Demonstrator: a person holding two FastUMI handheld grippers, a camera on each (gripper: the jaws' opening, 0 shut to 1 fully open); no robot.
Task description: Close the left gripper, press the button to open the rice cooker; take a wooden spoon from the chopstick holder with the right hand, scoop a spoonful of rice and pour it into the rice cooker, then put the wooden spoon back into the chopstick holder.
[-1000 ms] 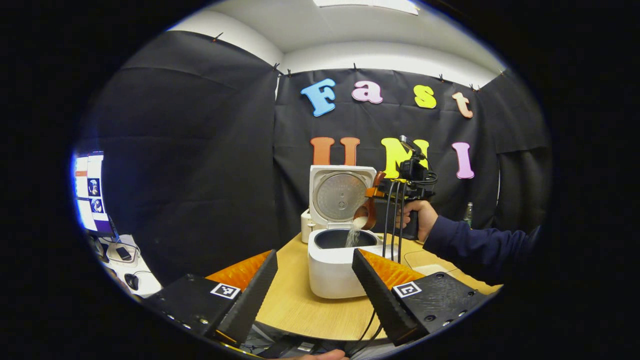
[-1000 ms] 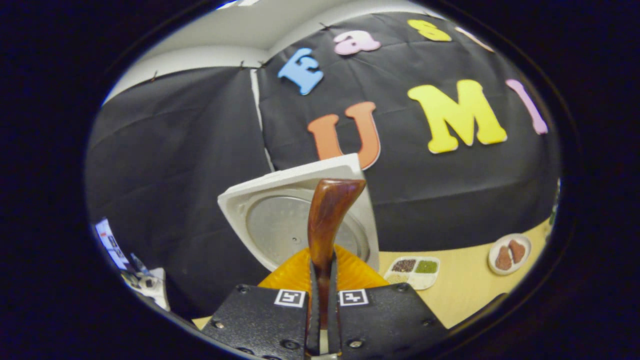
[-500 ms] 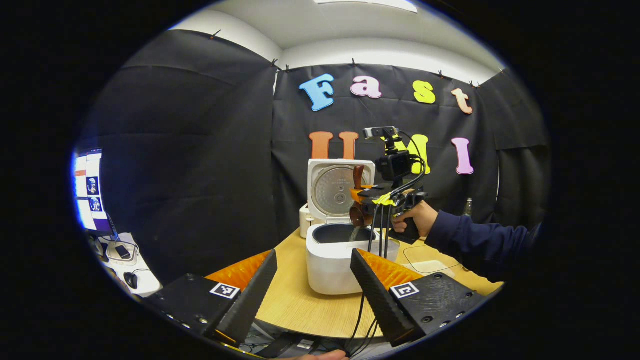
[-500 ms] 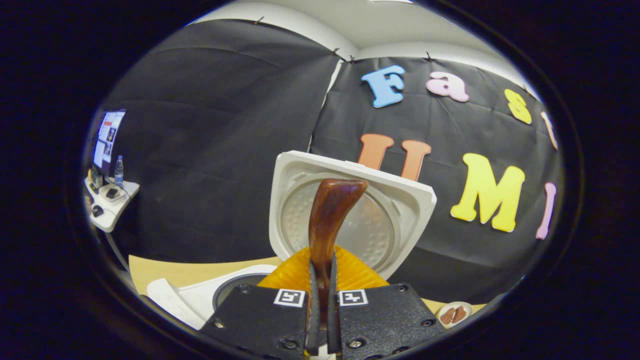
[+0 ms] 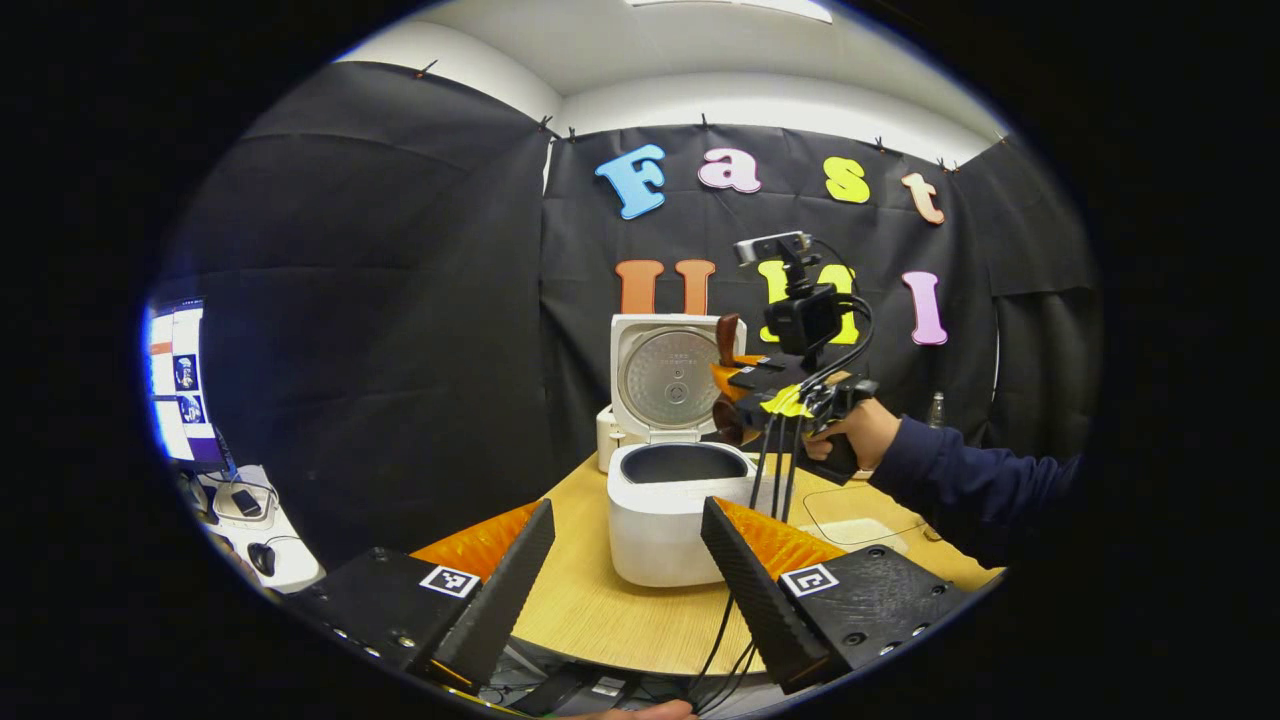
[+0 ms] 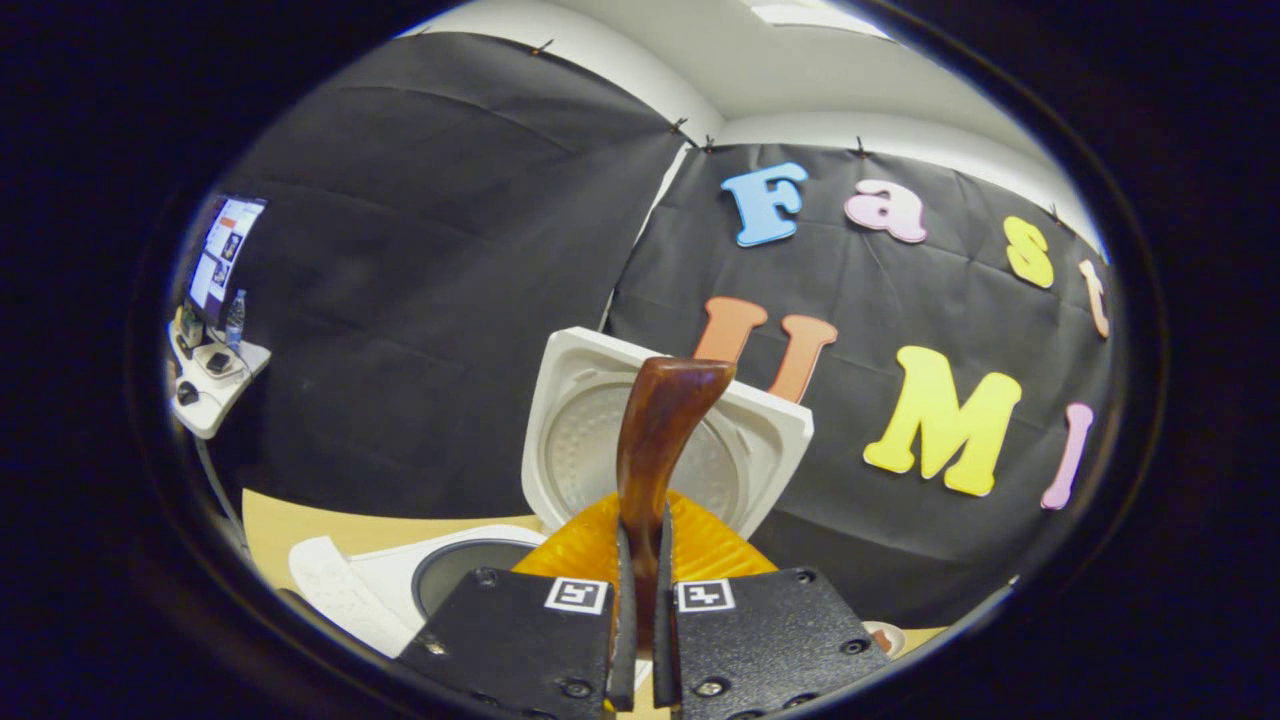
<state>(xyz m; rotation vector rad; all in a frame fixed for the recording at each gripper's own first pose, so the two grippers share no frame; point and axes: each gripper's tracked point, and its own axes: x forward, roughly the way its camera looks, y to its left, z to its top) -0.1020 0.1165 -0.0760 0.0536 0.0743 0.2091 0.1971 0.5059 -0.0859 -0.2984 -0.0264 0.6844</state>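
Note:
The white rice cooker (image 5: 665,520) stands on the round wooden table (image 5: 590,610) with its lid (image 5: 672,375) raised and its dark pot showing. My left gripper (image 5: 628,590) hangs low in front of it, open, with nothing between its fingers. To the right of the lid, a hand holds my right gripper (image 5: 735,385), shut on the brown wooden spoon (image 5: 727,338), with the handle end up and the bowl below. In the right gripper view my right gripper (image 6: 640,640) pinches the wooden spoon (image 6: 655,440) upright before the lid (image 6: 575,420), with the pot opening (image 6: 460,585) low on the left.
A small white container (image 5: 604,445) stands behind the cooker's left side. A clear mat (image 5: 850,500) lies on the table to the right, and a bottle (image 5: 937,410) stands beyond a dark sleeve (image 5: 970,485). A monitor (image 5: 180,380) and a side desk (image 5: 245,510) are at the far left.
Rice was streaming from the tipped spoon into the pot; the stream has stopped. My right gripper has turned the spoon handle-up and drawn up and right, off the pot. The left gripper stayed put.

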